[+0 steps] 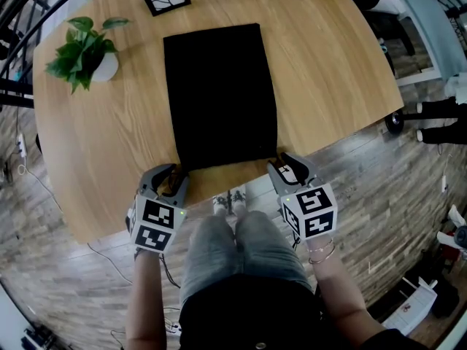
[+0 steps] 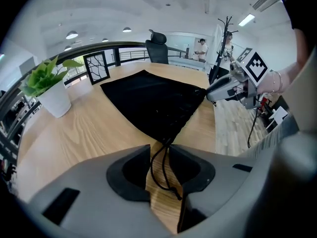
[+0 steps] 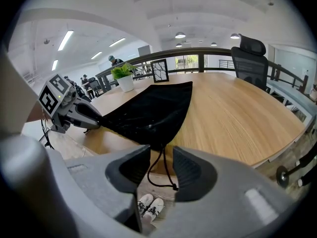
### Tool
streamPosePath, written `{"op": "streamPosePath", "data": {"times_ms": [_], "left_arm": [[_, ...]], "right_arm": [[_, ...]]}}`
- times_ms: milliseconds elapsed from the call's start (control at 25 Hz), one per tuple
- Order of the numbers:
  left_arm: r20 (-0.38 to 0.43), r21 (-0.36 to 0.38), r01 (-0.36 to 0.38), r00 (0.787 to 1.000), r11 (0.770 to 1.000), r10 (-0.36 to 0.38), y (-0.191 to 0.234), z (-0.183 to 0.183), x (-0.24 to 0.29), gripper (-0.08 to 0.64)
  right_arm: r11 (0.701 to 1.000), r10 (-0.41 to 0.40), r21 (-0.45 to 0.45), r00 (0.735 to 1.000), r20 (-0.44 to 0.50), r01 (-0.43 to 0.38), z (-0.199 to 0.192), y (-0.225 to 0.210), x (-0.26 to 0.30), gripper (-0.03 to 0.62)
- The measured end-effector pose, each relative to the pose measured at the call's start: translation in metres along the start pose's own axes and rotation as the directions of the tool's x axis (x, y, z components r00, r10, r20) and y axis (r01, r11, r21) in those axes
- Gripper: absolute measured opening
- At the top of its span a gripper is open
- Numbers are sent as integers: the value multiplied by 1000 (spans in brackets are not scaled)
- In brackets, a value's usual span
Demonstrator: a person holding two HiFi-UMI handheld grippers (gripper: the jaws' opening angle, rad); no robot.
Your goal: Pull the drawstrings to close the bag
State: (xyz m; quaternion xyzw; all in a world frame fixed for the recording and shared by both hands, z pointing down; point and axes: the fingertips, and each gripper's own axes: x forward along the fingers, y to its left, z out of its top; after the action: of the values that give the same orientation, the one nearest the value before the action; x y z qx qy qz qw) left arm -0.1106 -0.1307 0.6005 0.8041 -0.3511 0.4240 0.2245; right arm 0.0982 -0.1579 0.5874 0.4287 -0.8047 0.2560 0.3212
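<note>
I'm working in an open-plan office: 1 high-backed desk chair (image 3: pixel 251 53) beyond my round wooden table (image 3: pixel 237 113), strip lights (image 3: pixel 65 39) on the white ceiling, a potted plant (image 3: pixel 125 78), people (image 2: pixel 200 48) standing far off.

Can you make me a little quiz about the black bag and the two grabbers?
1. True or false: the black bag lies flat on the wooden table.
2. Between the jaws of the left gripper lies: A) a drawstring B) a leaf C) a shoe
3. Fill in: left of the bag in the head view stands a potted ____.
Key: 1 true; 2 A; 3 plant.
</note>
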Motion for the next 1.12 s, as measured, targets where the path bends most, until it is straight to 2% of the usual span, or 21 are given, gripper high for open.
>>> {"op": "streamPosePath", "data": {"times_ms": [240,400,520,800,920,1120], "left_arm": [[3,4,8,1000,1000,-8,-2,-3,3,112],[-36,36,20,999,999,-19,-3,-7,3,99],[-39,40,29,999,999,-28,-5,-8,4,87],[-42,46,45,998,998,-43,-9,-9,3,64],[-59,74,60,997,995,-56,-9,-12,3,38],[-73,97,77,995,992,-70,-10,-14,3,23]], "right_arm": [[1000,3,-15,1000,-18,-3,-3,0,5,135],[998,-21,-67,999,-30,19,-5,1,8,130],[990,-64,-127,997,-40,58,-7,-4,7,66],[990,-66,-128,997,-40,60,-8,-7,5,55],[988,-77,-137,996,-51,70,-10,-8,3,6],[989,-66,-137,996,-52,59,-14,-8,-1,5]]}}
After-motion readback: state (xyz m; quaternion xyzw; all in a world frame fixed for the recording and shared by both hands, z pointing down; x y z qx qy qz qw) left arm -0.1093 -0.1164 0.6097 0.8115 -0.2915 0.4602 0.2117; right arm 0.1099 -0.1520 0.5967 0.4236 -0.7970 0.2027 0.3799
